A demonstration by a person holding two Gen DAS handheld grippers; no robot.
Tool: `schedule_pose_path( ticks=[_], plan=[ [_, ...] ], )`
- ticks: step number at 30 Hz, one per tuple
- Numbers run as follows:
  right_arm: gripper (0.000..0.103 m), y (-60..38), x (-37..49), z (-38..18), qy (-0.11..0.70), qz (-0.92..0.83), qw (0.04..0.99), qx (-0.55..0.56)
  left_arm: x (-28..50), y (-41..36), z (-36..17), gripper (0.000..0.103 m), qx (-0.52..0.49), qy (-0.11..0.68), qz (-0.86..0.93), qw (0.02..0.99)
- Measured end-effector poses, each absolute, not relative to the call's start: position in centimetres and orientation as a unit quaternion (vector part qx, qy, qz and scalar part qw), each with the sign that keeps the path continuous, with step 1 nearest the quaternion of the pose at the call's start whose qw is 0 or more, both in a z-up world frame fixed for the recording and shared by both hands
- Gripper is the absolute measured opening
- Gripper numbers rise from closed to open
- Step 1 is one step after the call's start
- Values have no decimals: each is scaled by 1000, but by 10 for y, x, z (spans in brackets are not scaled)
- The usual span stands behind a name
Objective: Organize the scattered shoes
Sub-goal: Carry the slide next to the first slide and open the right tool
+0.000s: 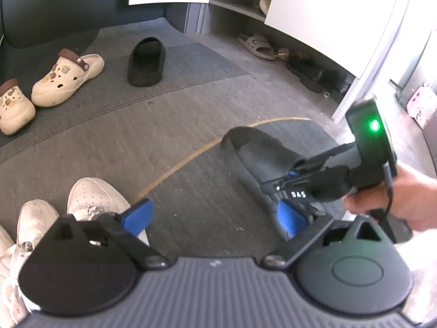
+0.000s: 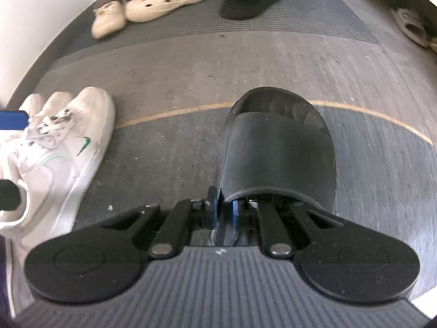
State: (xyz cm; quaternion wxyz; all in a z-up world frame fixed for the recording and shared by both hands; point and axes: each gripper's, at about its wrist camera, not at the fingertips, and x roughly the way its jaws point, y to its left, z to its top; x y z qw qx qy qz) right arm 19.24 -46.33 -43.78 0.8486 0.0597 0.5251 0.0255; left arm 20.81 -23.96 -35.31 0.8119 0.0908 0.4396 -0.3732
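Note:
A black slide sandal (image 2: 275, 147) hangs in front of my right gripper (image 2: 225, 205), whose blue pads are shut on the edge of its strap. The left wrist view shows the same sandal (image 1: 259, 150) held above the mat by that right gripper (image 1: 293, 176), with a hand behind it. My left gripper (image 1: 215, 216) stands open with nothing between its blue fingers (image 1: 139, 213). A second black slipper (image 1: 146, 61) lies on the mat farther off. White sneakers (image 2: 62, 147) sit at the left, and cream clogs (image 1: 68, 78) lie beyond them.
An open shoe cabinet (image 1: 235, 2) stands at the back right with beige sandals (image 1: 258, 46) and dark shoes (image 1: 308, 73) on its floor. A white cabinet door (image 1: 327, 13) hangs open. The grey ribbed mat (image 1: 177, 104) has a yellow curved line.

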Motion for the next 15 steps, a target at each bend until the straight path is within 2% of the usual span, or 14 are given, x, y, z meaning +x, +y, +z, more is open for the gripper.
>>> schedule_pose_path(
  ticks=[3,6,8,9,11,13,15],
  plan=[
    [15,-465,192,-440,515,20,853,79,212,-236,-354,99,97,434,-377,812],
    [22,-466,188,-439,513,1,854,89,217,-233,-356,99,108,428,-365,820],
    [40,-466,185,-437,516,-17,851,92,216,-233,-358,99,126,418,-357,826],
    [45,-466,183,-436,515,-21,851,97,216,-234,-359,99,131,417,-357,826],
    [68,-469,172,-430,505,-32,852,131,218,-233,-359,99,135,416,-356,826],
    [82,-472,160,-425,496,-45,851,168,222,-233,-357,99,130,413,-351,830],
    [82,-474,145,-416,480,-52,854,193,227,-233,-356,99,127,409,-344,836]
  ],
)
